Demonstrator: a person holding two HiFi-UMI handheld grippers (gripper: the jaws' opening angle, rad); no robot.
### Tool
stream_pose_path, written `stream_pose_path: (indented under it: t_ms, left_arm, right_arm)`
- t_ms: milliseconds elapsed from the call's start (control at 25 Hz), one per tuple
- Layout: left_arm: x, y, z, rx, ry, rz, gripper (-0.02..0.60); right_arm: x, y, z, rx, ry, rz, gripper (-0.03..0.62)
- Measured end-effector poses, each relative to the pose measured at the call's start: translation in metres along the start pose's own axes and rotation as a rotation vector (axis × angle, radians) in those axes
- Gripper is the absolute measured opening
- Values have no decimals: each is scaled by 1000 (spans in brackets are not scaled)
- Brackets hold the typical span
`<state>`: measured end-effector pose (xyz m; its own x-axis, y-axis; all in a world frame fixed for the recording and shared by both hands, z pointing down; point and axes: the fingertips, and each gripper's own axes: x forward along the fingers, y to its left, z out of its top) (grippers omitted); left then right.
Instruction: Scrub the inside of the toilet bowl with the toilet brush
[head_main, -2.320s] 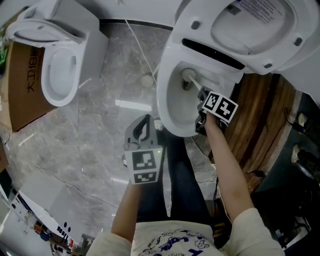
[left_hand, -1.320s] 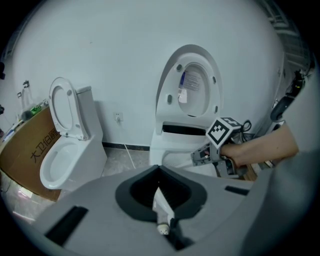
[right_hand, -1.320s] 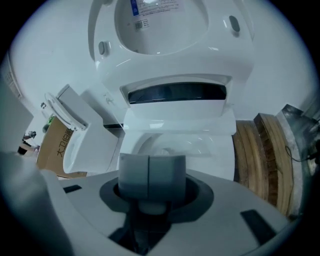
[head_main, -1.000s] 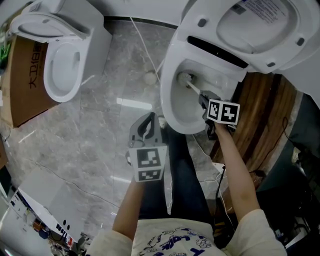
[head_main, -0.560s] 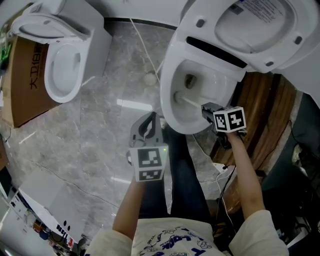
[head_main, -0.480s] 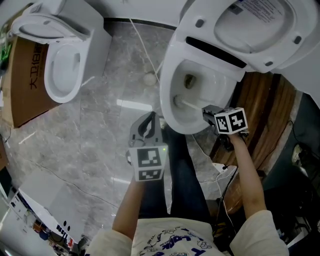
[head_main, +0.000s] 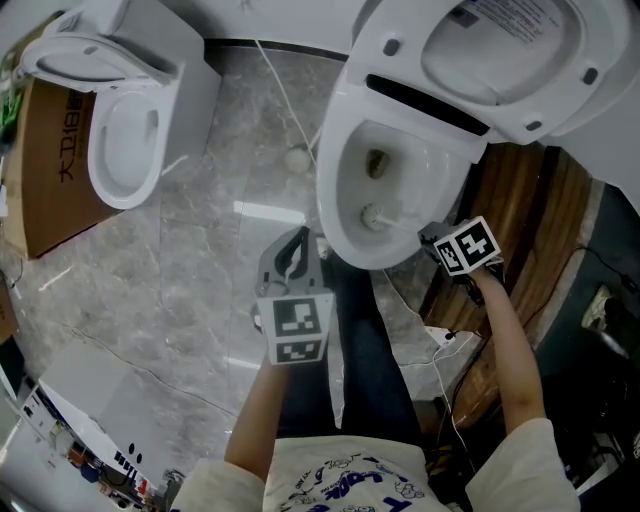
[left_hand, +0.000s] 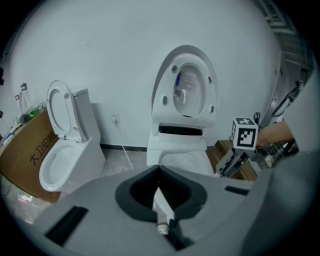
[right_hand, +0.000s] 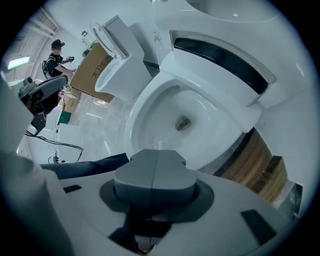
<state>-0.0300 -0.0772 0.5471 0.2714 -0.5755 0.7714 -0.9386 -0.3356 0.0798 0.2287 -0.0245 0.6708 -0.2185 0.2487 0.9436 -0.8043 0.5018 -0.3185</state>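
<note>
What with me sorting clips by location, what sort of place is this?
Probably a showroom or test space, not a home bathroom: the near toilet has a second toilet beside it, a cardboard box by that one, and a loose cable across the floor.

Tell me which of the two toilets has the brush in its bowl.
The toilet on the right, lid raised: the toilet brush held in the right claw reaches into its bowl. The left toilet beside the cardboard box has none.
</note>
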Motion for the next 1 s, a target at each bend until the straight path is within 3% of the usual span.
stream_pose_path:
  t_ms: [120, 280, 520, 680, 800, 1000]
  left_arm:
    - [1, -1, 0, 5, 4, 2, 3]
    - [2, -2, 4, 12, 1, 5, 2]
    - [4, -2, 5, 8, 2, 13, 2]
    - [5, -4, 4, 3, 9, 13, 2]
    - [5, -5, 2, 2, 10, 14, 2]
    - [2, -5, 2, 2, 7, 13, 2]
  right_arm:
    - [-2, -14, 3, -33, 14, -63, 169]
    - [-5, -37, 11, -143, 7, -223, 169]
    - [-12, -65, 37, -442, -21, -499, 169]
    - [-21, -74, 53, -588, -47, -647, 169]
    - [-19, -75, 53, -615, -54, -678, 169]
    - [-3, -61, 29, -554, 2, -610, 169]
